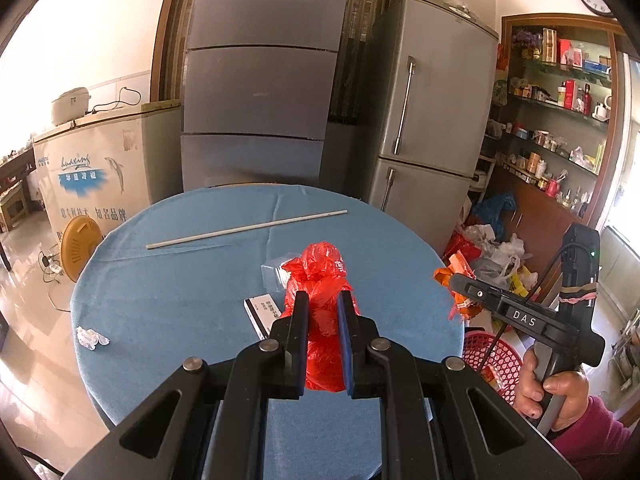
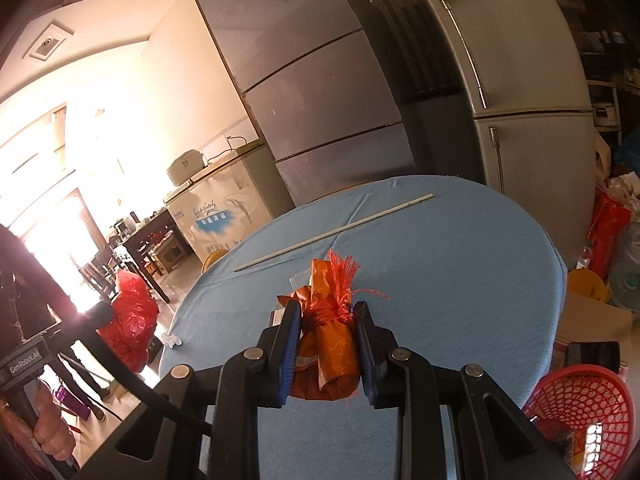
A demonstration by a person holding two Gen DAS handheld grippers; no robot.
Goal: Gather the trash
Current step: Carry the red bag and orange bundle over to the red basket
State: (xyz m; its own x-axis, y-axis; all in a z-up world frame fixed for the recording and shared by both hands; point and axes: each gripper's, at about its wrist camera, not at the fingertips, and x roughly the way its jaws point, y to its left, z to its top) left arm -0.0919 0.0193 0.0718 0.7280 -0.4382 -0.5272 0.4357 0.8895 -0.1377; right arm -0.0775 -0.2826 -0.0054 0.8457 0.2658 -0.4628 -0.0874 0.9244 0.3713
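While each gripper (image 1: 323, 308) (image 2: 327, 316) clamps trash, red bag (image 1: 320, 264) and orange wrapper (image 2: 332, 344), tissue (image 1: 91, 337), stick (image 1: 246, 229) and box (image 1: 260, 314) remain outside the basket (image 2: 580, 400).

Orange wrapper bundle (image 2: 330, 344) in right gripper (image 2: 326, 312)
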